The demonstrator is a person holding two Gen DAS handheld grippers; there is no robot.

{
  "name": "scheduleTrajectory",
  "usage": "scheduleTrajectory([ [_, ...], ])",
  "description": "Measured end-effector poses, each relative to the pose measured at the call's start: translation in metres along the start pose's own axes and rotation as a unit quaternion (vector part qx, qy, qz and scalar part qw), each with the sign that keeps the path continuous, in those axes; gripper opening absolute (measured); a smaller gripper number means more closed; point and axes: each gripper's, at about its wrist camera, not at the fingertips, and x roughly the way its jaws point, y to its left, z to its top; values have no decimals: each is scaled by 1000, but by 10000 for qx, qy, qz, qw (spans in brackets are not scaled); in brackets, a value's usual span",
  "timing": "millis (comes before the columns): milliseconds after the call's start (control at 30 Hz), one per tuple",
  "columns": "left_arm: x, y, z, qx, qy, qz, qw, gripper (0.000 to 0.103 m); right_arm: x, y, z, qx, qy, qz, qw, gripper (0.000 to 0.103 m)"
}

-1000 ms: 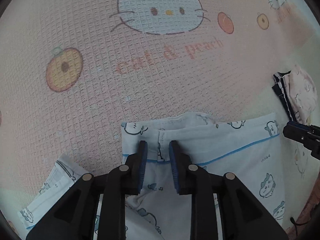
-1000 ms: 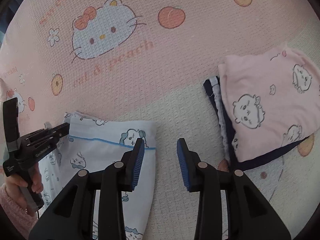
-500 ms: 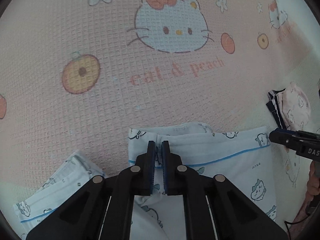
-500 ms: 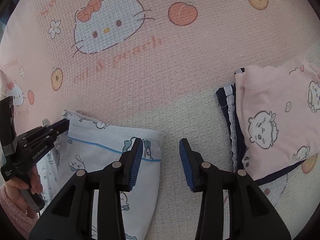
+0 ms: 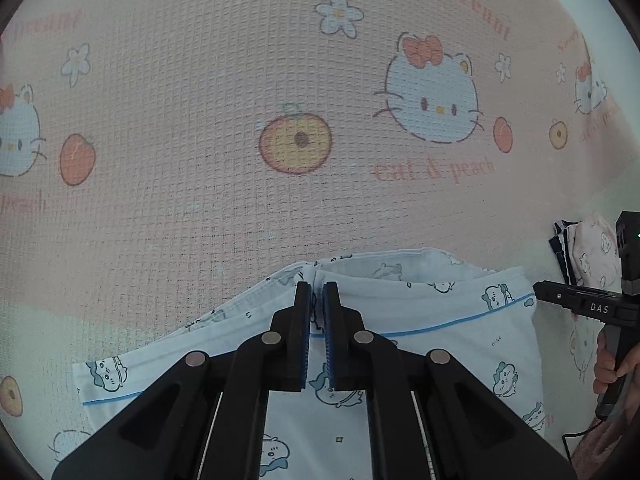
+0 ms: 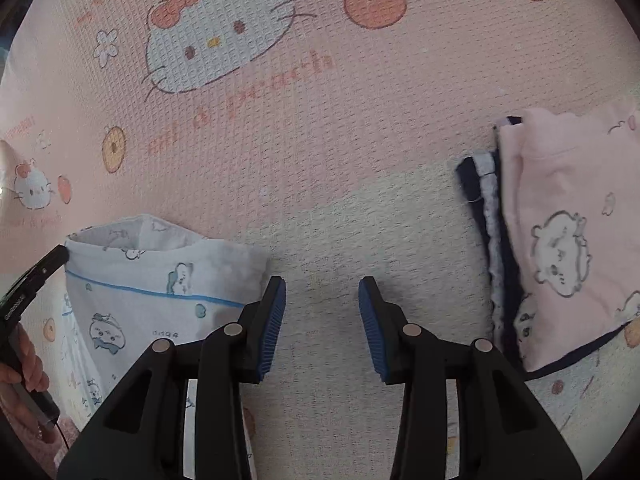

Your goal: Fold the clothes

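Underneath everything, a pink waffle-weave blanket (image 5: 200, 208) printed with cartoon cats, peaches and flowers is spread out, and it fills most of both views. On it, toward the lower middle of the left wrist view, the white garment (image 5: 440, 344) with small blue cartoon prints and a thin blue line is laid, partly folded; in the right wrist view the same garment (image 6: 160, 292) is seen at lower left. A raised, bunched edge of its upper hem is pinched between the pads of the left gripper (image 5: 316, 312), whose jaws are drawn almost together with cloth caught between them. To the right, well apart from the white garment, a folded pink garment (image 6: 568, 232) with cartoon animals is stacked on a dark navy piece (image 6: 472, 184) with a pale trim, of which only the edges are seen. The right gripper (image 6: 322, 320) is held with its jaws spread wide over bare blanket, between the white garment and the stack, nothing being gripped; its left finger is just beside the white garment's right edge. At the frame edges, a hand (image 5: 612, 364) is seen around the right gripper's handle.
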Motion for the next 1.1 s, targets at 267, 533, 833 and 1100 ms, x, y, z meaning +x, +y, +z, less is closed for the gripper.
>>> scheduleTrajectory([
  [267, -3, 7, -6, 25, -28, 23, 10000, 6, 10, 33, -2, -455, 33, 567, 9974, 51],
  [533, -3, -7, 4, 164, -87, -141, 9997, 7, 19, 47, -7, -720, 6, 593, 9956, 2],
  [833, 10, -62, 43, 767, -187, -936, 9925, 6, -74, -12, -2, -344, -815, -509, 9948, 2],
  [1100, 102, -101, 46, 1113, 679, -643, 9894, 9, -39, -50, -1, 449, -19, -886, 9950, 9],
])
